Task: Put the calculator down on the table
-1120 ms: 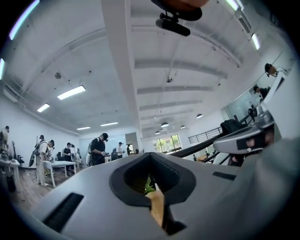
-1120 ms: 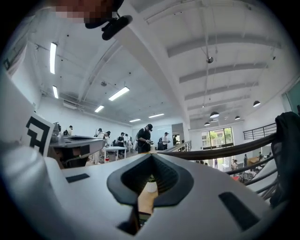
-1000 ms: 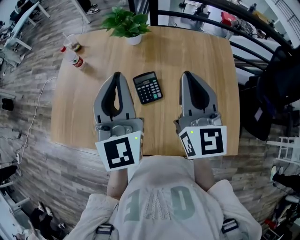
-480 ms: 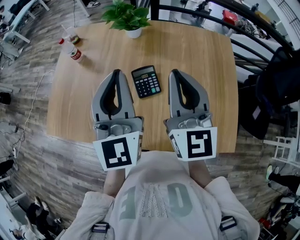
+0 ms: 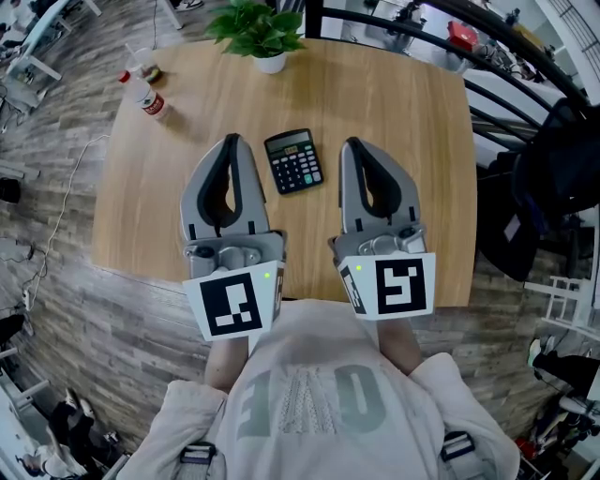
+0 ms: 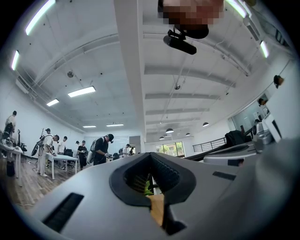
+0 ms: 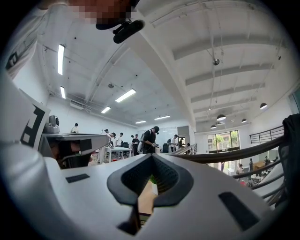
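Right gripper (image 5: 353,147) nearer calculator (image 5: 293,161), plant (image 5: 253,24) in white pot (image 5: 270,64)

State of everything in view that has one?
calculator: flat on the table, keys up, not held
left gripper: shut, empty
right gripper: shut, empty
bottle: red cap on
potted plant: upright

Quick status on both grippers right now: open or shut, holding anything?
Left gripper: shut, empty.
Right gripper: shut, empty.
Calculator lies on the table between them.
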